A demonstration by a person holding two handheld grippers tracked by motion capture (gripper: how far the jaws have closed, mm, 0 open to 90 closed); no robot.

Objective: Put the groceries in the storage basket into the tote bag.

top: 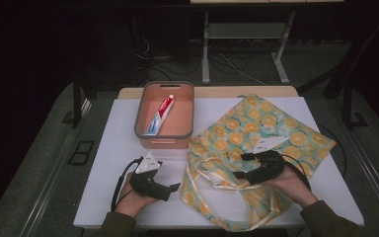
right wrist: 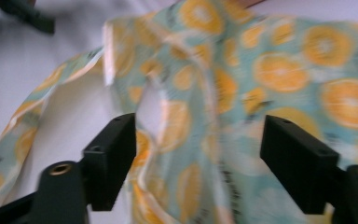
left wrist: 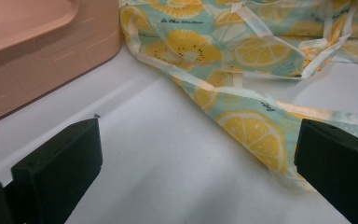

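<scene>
That lemon-print bag (top: 256, 148) sprawls over the table's (top: 108, 148) right half, soft and floppy. Both the left gripper (left wrist: 198, 158) and right gripper (right wrist: 198, 158) gape wide, empty. Hemmed rim looks grabbable.

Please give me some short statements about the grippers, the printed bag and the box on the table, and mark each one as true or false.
1. A red and white toothpaste tube lies inside the salmon plastic box with a grey rim. True.
2. The left gripper is shut on the bag's strap. False: its jaws stand open over the white table.
3. The right gripper is open above the lemon-print cloth bag. True.
4. The bag lies inside the box. False: it lies beside it on the table.
</scene>
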